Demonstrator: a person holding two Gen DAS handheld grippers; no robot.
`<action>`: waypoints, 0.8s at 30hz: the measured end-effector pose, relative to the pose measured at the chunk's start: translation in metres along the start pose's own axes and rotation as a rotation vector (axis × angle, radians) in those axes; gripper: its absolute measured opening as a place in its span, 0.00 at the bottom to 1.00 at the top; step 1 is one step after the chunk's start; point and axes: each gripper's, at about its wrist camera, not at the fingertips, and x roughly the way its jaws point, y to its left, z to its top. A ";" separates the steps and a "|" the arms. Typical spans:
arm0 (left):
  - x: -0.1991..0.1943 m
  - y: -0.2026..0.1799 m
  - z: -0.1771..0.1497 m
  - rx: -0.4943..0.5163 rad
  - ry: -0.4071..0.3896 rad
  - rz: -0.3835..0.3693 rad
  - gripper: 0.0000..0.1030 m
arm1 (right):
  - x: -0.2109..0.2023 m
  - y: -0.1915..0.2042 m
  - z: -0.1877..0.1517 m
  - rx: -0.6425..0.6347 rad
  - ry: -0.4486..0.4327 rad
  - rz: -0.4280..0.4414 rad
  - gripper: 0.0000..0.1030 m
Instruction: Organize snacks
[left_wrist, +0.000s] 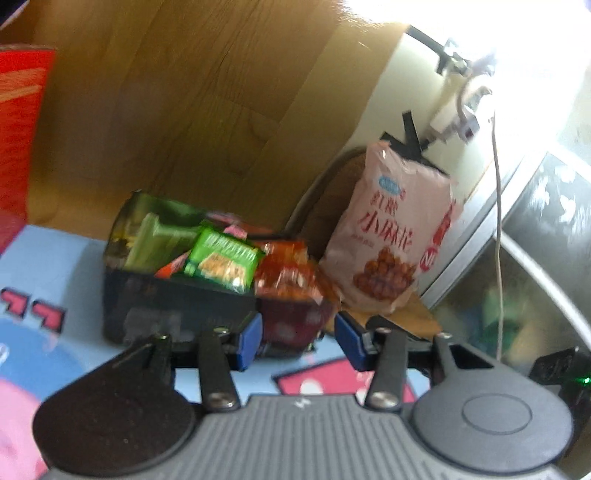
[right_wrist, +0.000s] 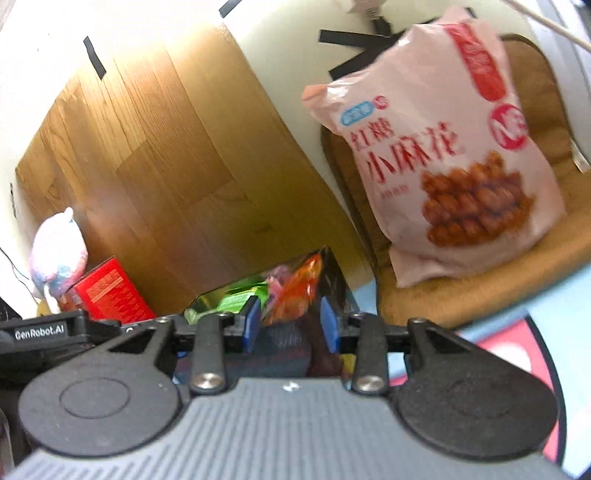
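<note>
A dark box (left_wrist: 177, 306) holds several snack packets, among them a green one (left_wrist: 221, 260) and an orange-red one (left_wrist: 288, 273) at its right end. My left gripper (left_wrist: 299, 341) is open, its blue pads on either side of the box's right corner. A large pink snack bag (left_wrist: 391, 236) stands upright on a brown cushion to the right. In the right wrist view my right gripper (right_wrist: 290, 323) is open just behind the same box (right_wrist: 332, 280), with the orange-red packet (right_wrist: 299, 284) between its pads. The pink bag (right_wrist: 454, 155) stands to the upper right.
A red carton (left_wrist: 18, 147) stands at the left; it also shows in the right wrist view (right_wrist: 110, 291) beside a pink plush toy (right_wrist: 57, 254). The box sits on a light blue patterned mat (left_wrist: 48, 266). Wooden floor (left_wrist: 166, 110) lies behind. A brown cushion (right_wrist: 535, 110) supports the bag.
</note>
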 end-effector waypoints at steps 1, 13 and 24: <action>-0.007 -0.003 -0.010 0.014 0.001 0.022 0.44 | -0.007 -0.001 -0.009 0.005 0.007 -0.006 0.39; -0.046 -0.003 -0.097 0.058 0.049 0.306 0.49 | -0.053 0.016 -0.090 -0.062 0.116 -0.030 0.40; -0.058 -0.016 -0.121 0.130 0.019 0.438 0.54 | -0.076 0.030 -0.109 -0.119 0.079 0.001 0.47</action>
